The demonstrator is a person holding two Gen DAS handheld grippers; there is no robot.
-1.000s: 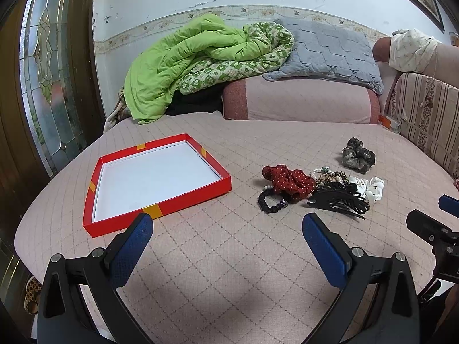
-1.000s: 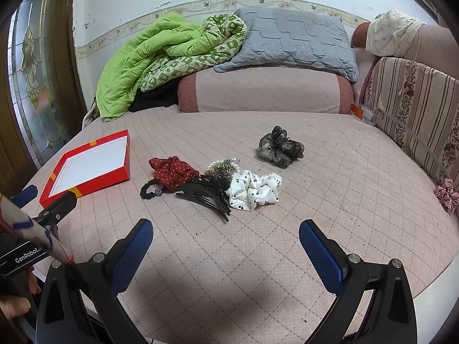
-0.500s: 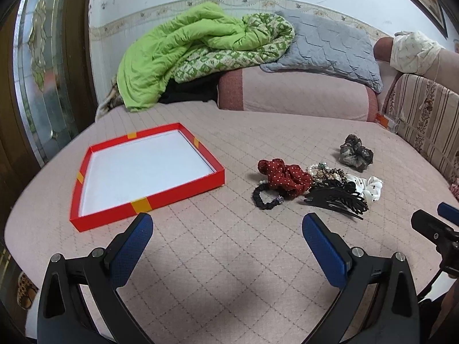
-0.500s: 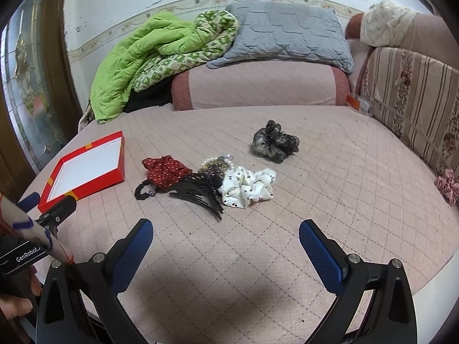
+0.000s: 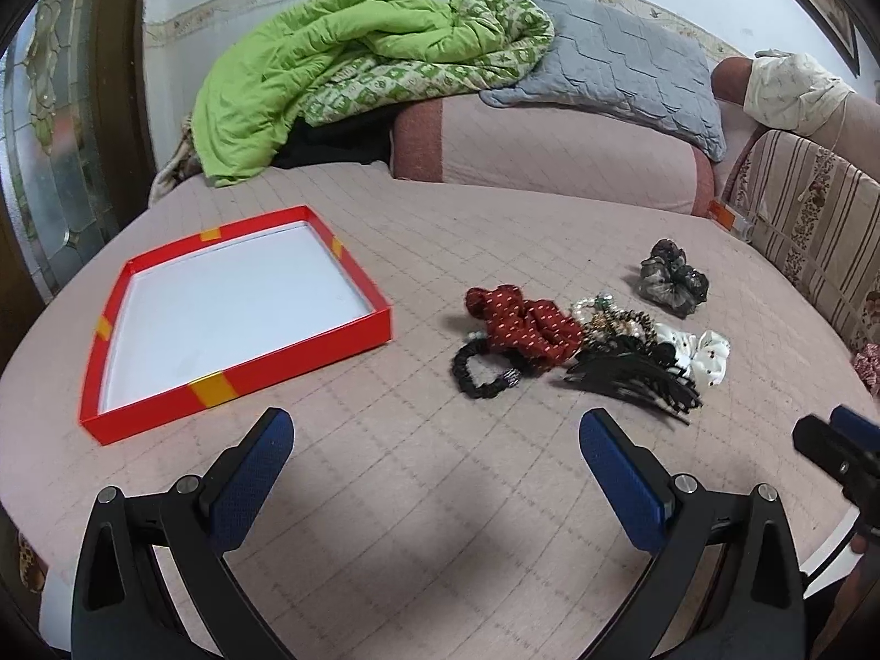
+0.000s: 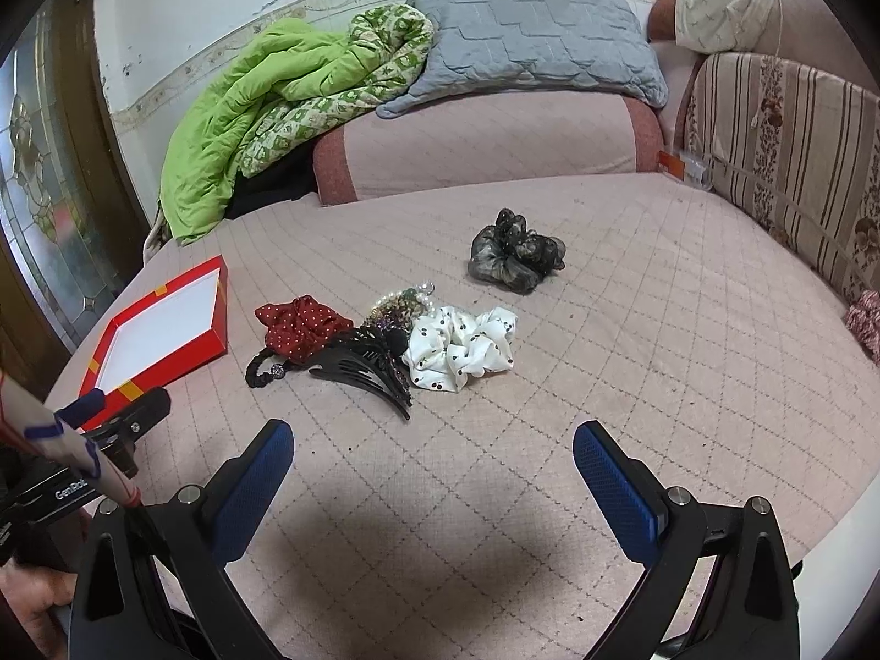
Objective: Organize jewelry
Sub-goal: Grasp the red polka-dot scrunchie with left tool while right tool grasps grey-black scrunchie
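Left tool: the left tool [image 5: 434,448] hangs over the pink quilted bed [image 5: 495,495] with its blue-padded fingers [image 5: 250,476] spread wide and nothing between them.
Right tool: the right tool [image 6: 432,459] is likewise wide open and empty above the bed, nearer the pile of accessories.
Box: the shallow red cardboard box with a white floor and yellow tape patches [image 5: 247,368] lies empty on the bed, to the left of the accessories and apart from them.
Red scrunchie: the dark red dotted fabric scrunchie [image 5: 525,324] lies at the left of the pile, touching the black beaded hair tie [image 5: 478,371] in front of it.
Hair claw: the black plastic toothed hair claw [image 6: 366,366] sits at the front of the pile, against the white scrunchie with black dots [image 6: 462,346].
Beads: a tangle of pearly and dark beaded jewellery [image 6: 401,302] rests behind the claw; its pieces cannot be told apart.
Grey scrunchie: the sheer grey-black scrunchie [image 6: 514,258] lies alone, farther back, clear of the pile.
Bedding: a green quilt [image 5: 352,66] and a grey quilted pillow [image 5: 627,60] are heaped on the pink bolster [image 5: 550,148].
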